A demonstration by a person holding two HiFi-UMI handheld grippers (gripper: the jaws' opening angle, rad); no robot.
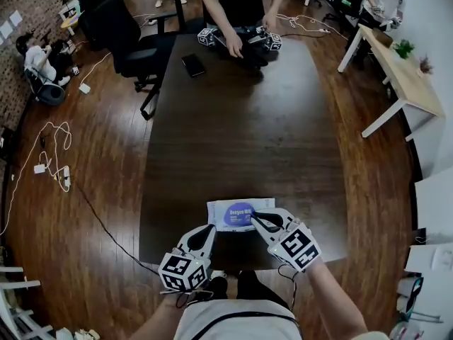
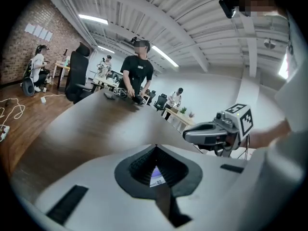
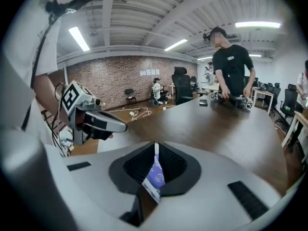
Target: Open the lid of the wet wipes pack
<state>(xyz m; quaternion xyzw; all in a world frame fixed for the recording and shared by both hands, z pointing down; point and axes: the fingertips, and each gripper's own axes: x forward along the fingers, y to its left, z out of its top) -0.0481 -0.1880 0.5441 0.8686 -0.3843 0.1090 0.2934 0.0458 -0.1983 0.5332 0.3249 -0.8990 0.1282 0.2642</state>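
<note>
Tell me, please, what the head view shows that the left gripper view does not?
Only the head view shows the whole white wet wipes pack with its purple oval label, lying flat near the table's near edge, and the left gripper from outside, marker cube included. Only the left gripper view shows the white ribbed ceiling with strip lights; of the pack it catches just a sliver through its own jaws. Both show the dark wooden table, the right gripper and a person in black at the far end.
</note>
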